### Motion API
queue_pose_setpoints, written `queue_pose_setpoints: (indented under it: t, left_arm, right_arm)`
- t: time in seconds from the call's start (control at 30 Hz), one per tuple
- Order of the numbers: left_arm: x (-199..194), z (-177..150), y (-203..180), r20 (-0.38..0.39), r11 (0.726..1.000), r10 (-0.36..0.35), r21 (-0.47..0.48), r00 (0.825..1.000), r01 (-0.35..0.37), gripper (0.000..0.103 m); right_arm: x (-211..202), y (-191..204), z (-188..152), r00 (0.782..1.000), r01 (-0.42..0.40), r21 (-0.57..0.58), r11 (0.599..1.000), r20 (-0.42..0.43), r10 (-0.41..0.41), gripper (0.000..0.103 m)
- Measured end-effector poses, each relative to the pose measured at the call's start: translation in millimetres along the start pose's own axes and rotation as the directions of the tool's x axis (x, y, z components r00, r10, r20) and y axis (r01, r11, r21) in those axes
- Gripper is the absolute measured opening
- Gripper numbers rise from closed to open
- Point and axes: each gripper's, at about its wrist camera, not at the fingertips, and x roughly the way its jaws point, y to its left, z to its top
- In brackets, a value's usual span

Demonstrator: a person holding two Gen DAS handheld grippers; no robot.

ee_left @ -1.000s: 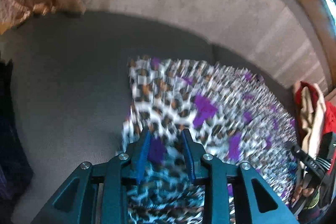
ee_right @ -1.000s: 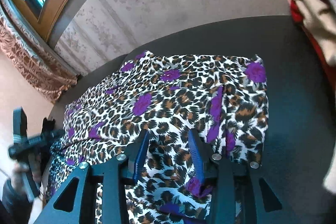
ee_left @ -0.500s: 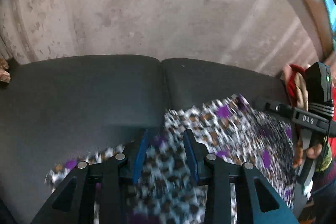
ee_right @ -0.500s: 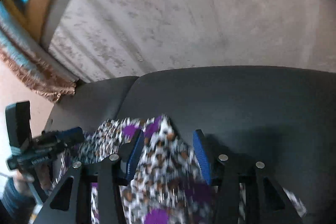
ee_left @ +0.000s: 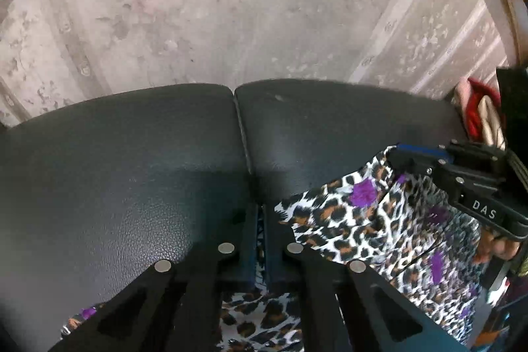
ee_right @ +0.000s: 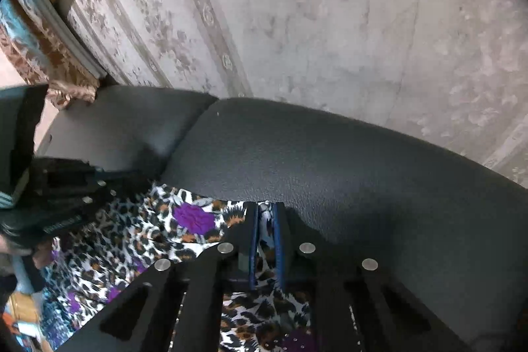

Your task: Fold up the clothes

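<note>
Patterned grey wallpaper behind, dark grey leather sofa point(ee_left: 132, 174) below, seam running between two cushions.

Left wrist view: left tongs point(ee_left: 260, 240) clamped nearly together on a thin edge of the leopard-print garment point(ee_left: 369, 220), cloth showing in the narrow gap between the blue pads and hanging below. Garment stretched off to the right, toward the right tongs point(ee_left: 415, 159), which pinch its far upper corner. Red and cream clothes point(ee_left: 478, 111) piled at the sofa's right end. Bare sofa cushion ahead and to the left.

Right wrist view: right tongs point(ee_right: 265, 240) likewise squeezed onto the garment point(ee_right: 194, 220), a strip of print caught between the pads. Cloth spread leftward to the left tongs point(ee_right: 99, 183), held well apart from this pair. Brown lace curtain point(ee_right: 62, 84) at the far left by the window frame.

Judgement: garment held by one edge at two points, lifted off the cushion and spread across its width — mid-fold, either carrying an edge over to lay a fold, or raising the cloth to spread it flat. Next move calls for keeping both grips firm and the edge taut and level, then lowering onto the bare cushion without letting the slack bunch.
</note>
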Motion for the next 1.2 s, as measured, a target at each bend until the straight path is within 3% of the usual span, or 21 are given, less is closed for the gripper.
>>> queue_pose_setpoints:
  t: [0.17, 0.3, 0.37, 0.47, 0.57, 0.67, 0.73, 0.9, 0.97, 1.03, 1.07, 1.17, 1.2]
  left_arm:
    - [-44.8, -22.0, 2.8, 0.140, 0.997, -0.072, -0.030, 0.988, 0.077, 0.001]
    - [-82.8, -42.8, 3.4, 0.252, 0.991, -0.119, -0.034, 0.960, 0.132, 0.001]
    - [-89.1, -64.1, -3.6, 0.278, 0.992, -0.111, -0.021, 0.954, 0.121, 0.001]
    - [-81.5, -88.9, -11.9, 0.279, 0.996, -0.089, 0.001, 0.956, 0.092, 0.001]
    - [-63.9, -112.3, -15.0, 0.244, 0.996, -0.085, -0.012, 0.966, 0.091, 0.002]
    - [-60.4, -133.0, 0.6, 0.206, 0.986, -0.105, -0.105, 0.973, 0.129, 0.005]
    - [-70.4, -143.2, 14.2, 0.225, 0.972, -0.121, -0.169, 0.967, 0.162, 0.008]
    - [-94.3, -130.4, 11.5, 0.309, 0.967, -0.118, -0.181, 0.944, 0.180, 0.014]
    - [-91.6, -120.0, -0.7, 0.314, 0.973, -0.113, -0.157, 0.943, 0.169, 0.014]
    - [-79.9, -110.2, -15.7, 0.299, 0.979, -0.113, -0.128, 0.947, 0.158, 0.014]
    - [-71.2, -106.7, -21.5, 0.282, 0.986, -0.083, -0.115, 0.956, 0.120, 0.014]
    - [-30.4, -110.0, -29.3, 0.191, 0.996, 0.004, -0.090, 0.982, 0.013, 0.014]
    - [-24.0, -112.9, -30.8, 0.205, 0.997, 0.015, -0.078, 0.979, 0.001, 0.011]
  right_arm:
    - [-38.3, 5.1, -8.5, 0.994, -0.043, 0.005, 0.999, 0.099, 0.042, 0.008]
    - [-77.5, 10.0, -36.9, 0.977, -0.077, 0.002, 0.997, 0.201, 0.075, 0.008]
    - [-90.8, 12.0, -56.6, 0.966, -0.091, -0.005, 0.996, 0.241, 0.089, 0.008]
    - [-95.7, 17.4, -90.7, 0.962, -0.098, -0.009, 0.995, 0.257, 0.097, 0.008]
    - [-89.0, 20.3, -124.8, 0.972, -0.096, 0.014, 0.995, 0.216, 0.090, 0.008]
    - [-83.9, 19.1, -149.9, 0.980, -0.103, 0.050, 0.993, 0.176, 0.093, 0.011]
    - [-86.9, 17.9, -161.0, 0.981, -0.106, 0.067, 0.992, 0.170, 0.093, 0.011]
    - [-115.3, 16.4, -152.8, 0.968, -0.111, 0.080, 0.991, 0.235, 0.089, 0.012]
    - [-114.5, 24.8, -139.6, 0.966, -0.096, 0.068, 0.993, 0.247, 0.077, 0.018]
    - [-106.6, 34.3, -128.1, 0.969, -0.063, 0.053, 0.997, 0.241, 0.048, 0.038]
    - [-95.4, 38.1, -127.0, 0.975, -0.046, 0.045, 0.998, 0.218, 0.035, 0.042]
    - [-63.0, 47.2, -132.2, 0.988, 0.033, 0.010, 0.999, 0.148, -0.034, 0.043]
    - [-55.9, 47.6, -138.1, 0.985, 0.061, -0.006, 0.998, 0.162, -0.059, 0.045]
